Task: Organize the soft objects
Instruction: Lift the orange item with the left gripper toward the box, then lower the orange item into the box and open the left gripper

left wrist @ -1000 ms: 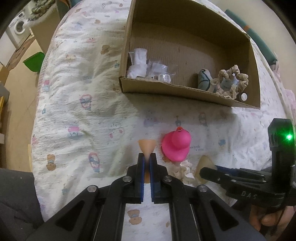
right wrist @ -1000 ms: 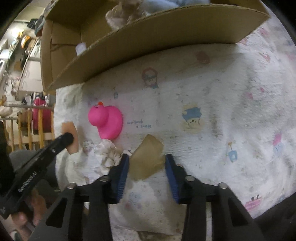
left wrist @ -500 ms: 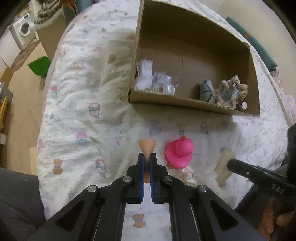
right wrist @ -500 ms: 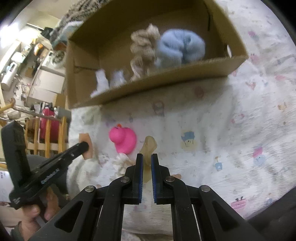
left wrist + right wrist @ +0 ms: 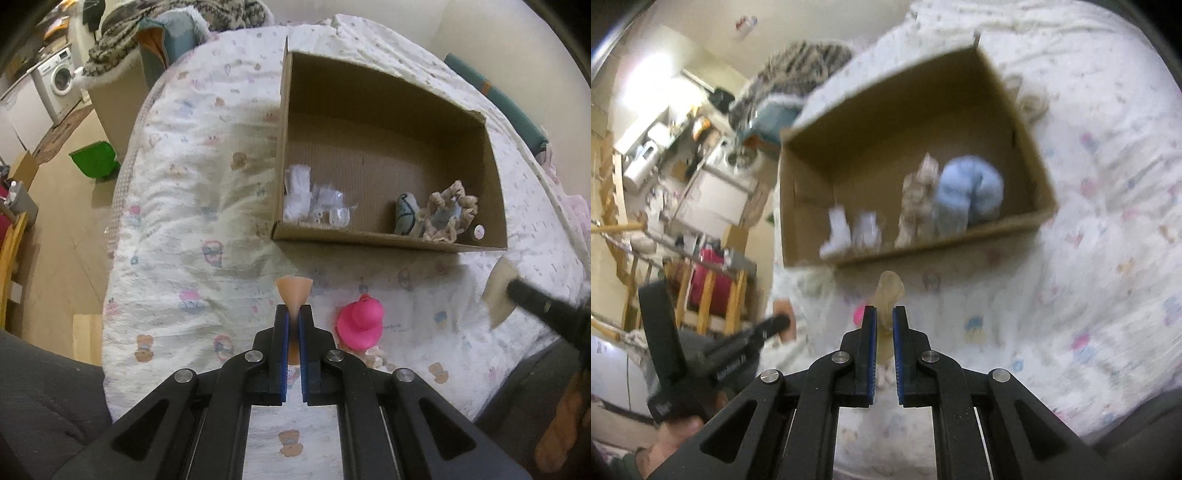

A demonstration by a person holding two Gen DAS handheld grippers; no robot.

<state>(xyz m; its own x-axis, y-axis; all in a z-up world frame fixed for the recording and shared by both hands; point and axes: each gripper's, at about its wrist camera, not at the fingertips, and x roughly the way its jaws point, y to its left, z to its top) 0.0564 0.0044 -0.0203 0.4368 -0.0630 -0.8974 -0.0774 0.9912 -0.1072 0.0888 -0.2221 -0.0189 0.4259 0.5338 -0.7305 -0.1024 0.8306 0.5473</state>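
Note:
My left gripper point(image 5: 293, 314) is shut on an orange sponge point(image 5: 293, 290) and holds it above the bed, short of the cardboard box point(image 5: 384, 236). My right gripper point(image 5: 884, 314) is shut on a tan sponge point(image 5: 889, 291); it also shows in the left wrist view point(image 5: 498, 295). A pink rubber duck point(image 5: 360, 323) and a cream scrunchie point(image 5: 375, 356) lie on the bedspread in front of the box. The box holds white packets point(image 5: 314, 199), a beige scrunchie point(image 5: 448, 216) and a pale blue plush point(image 5: 971, 190).
The bed point(image 5: 192, 229) has a printed white cover and drops off at the left to the floor, where a green bin point(image 5: 94, 160) stands. A washing machine point(image 5: 59, 83) is at the far left. A wooden rail point(image 5: 709, 295) stands beside the bed.
Both grippers have risen and pulled back from the bed, each with its sponge. The right gripper closed on the tan sponge and lifted it off the cover.

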